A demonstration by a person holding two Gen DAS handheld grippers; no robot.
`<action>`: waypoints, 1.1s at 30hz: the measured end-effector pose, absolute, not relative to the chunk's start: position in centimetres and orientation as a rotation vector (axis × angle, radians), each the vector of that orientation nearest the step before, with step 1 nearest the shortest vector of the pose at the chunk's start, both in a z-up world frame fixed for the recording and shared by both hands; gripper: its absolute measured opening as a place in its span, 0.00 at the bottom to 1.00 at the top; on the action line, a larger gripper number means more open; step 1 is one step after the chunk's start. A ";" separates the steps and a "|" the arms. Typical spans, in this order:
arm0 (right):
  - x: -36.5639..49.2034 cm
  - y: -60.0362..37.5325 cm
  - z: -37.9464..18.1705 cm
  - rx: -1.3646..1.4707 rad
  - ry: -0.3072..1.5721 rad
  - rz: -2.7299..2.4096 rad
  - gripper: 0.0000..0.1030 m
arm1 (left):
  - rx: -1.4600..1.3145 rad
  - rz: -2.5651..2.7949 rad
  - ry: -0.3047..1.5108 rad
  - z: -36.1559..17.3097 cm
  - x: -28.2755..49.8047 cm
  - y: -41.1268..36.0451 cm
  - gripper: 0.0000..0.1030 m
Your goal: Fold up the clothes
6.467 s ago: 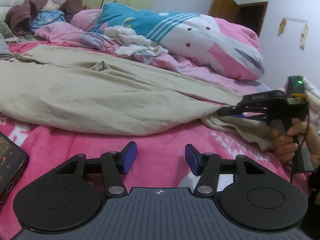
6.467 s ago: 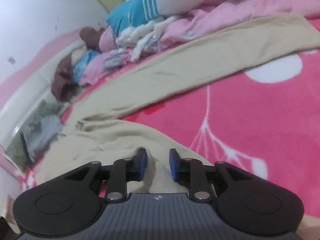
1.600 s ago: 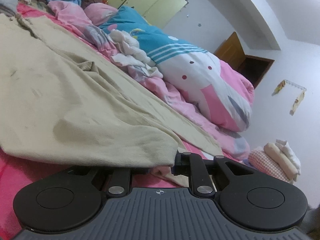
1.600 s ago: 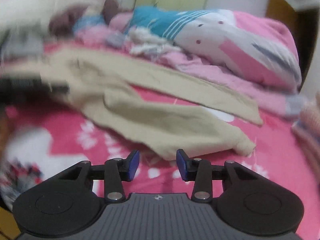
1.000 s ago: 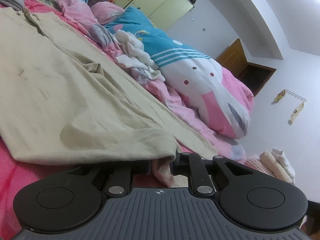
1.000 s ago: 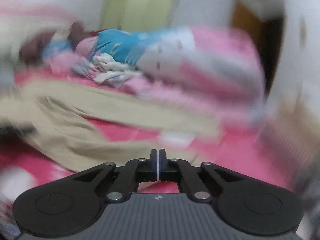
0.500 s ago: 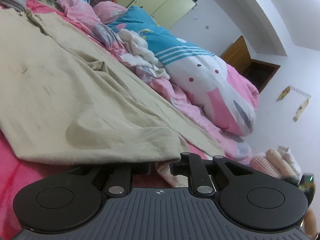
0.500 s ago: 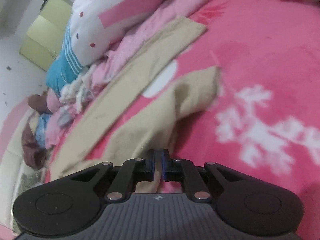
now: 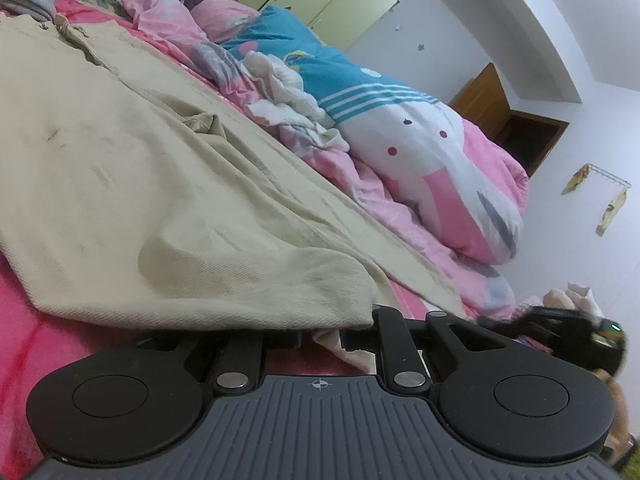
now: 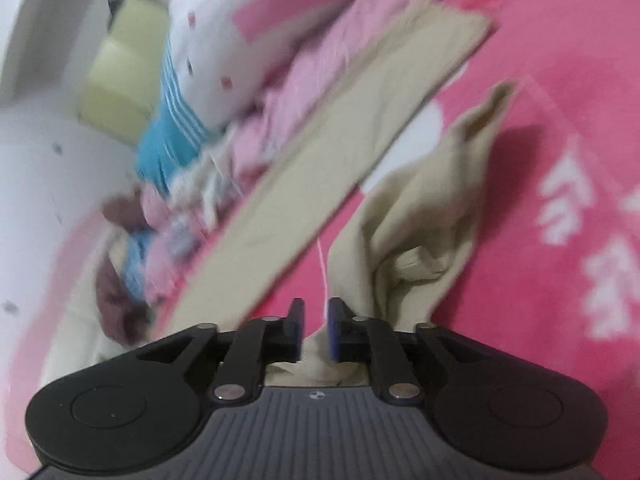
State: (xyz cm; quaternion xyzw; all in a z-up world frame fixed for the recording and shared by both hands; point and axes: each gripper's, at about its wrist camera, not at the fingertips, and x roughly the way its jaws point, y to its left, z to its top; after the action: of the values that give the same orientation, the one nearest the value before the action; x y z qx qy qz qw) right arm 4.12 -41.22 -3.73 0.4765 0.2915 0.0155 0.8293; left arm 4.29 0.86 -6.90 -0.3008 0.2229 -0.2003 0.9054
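Note:
Beige trousers (image 9: 168,200) lie spread over the pink bedspread (image 9: 20,344). A fold of them drapes over my left gripper (image 9: 320,336), which is shut on the cloth with its fingertips hidden beneath. In the right wrist view one trouser leg (image 10: 360,152) lies flat as a long strip. The other leg (image 10: 420,220) is bunched and raised toward my right gripper (image 10: 316,328), whose blue pads (image 10: 297,326) stand close together with cloth pinched low between them. That gripper (image 9: 560,324) also shows at the left wrist view's right edge, held by a hand.
A rolled pink, white and blue quilt (image 9: 420,148) and loose white and pink clothes (image 9: 280,92) lie along the far side of the bed. Folded items (image 9: 572,296) are stacked at the far right. Yellow-green cupboards (image 9: 320,0) and a brown door (image 9: 516,128) stand behind.
My right gripper has drawn the near trouser leg up and closer, so it bunches and casts a shadow. It has moved further into the left wrist view. The left gripper keeps its hold.

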 end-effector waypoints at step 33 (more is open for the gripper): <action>-5.2 -41.1 -2.3 1.045 0.422 -0.062 0.05 | -0.592 -0.456 0.485 -6.1 2.0 1.8 0.14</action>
State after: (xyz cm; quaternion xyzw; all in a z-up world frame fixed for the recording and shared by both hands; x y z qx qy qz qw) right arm -5.16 -41.05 -2.31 0.4953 0.2000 -0.0295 0.8449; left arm 2.00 1.80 -6.12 -0.2862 0.2344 -0.2208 0.9024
